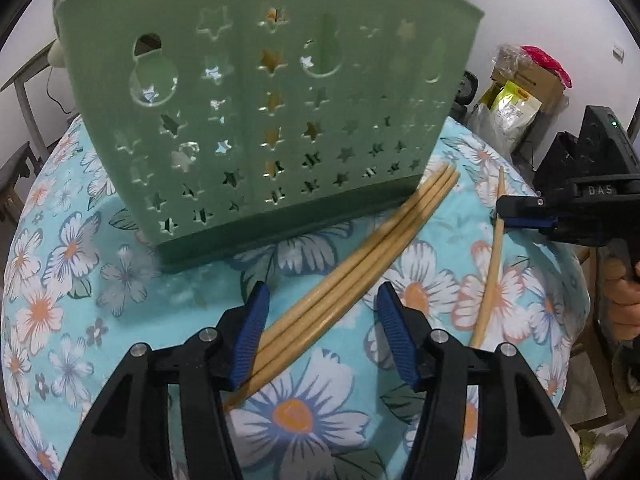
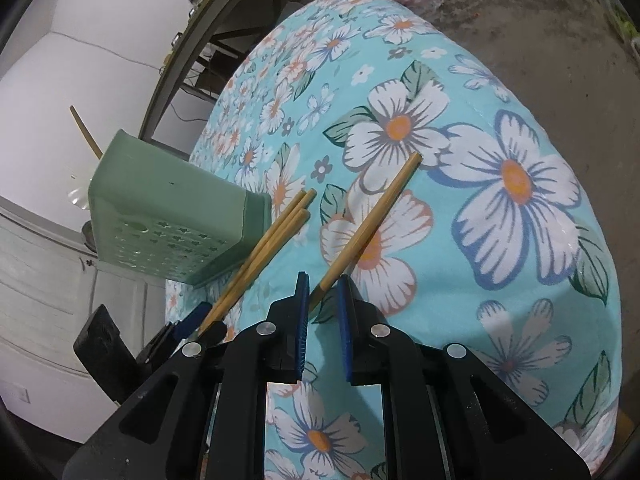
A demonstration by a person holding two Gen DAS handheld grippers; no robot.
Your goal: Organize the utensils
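Observation:
A green star-pierced utensil holder stands on the floral tablecloth. One chopstick sticks out of its top. Three wooden chopsticks lie side by side from the holder's foot toward my left gripper. That gripper is open and straddles them, and only its left pad sits against the bundle. A single chopstick lies apart to the right. My right gripper has its jaws narrow around the thin end, with a gap showing.
Bags and a cardboard box sit behind the table on the right. A hand holds the right gripper's handle. The table's rounded edge drops to a concrete floor. A white cabinet stands beyond the holder.

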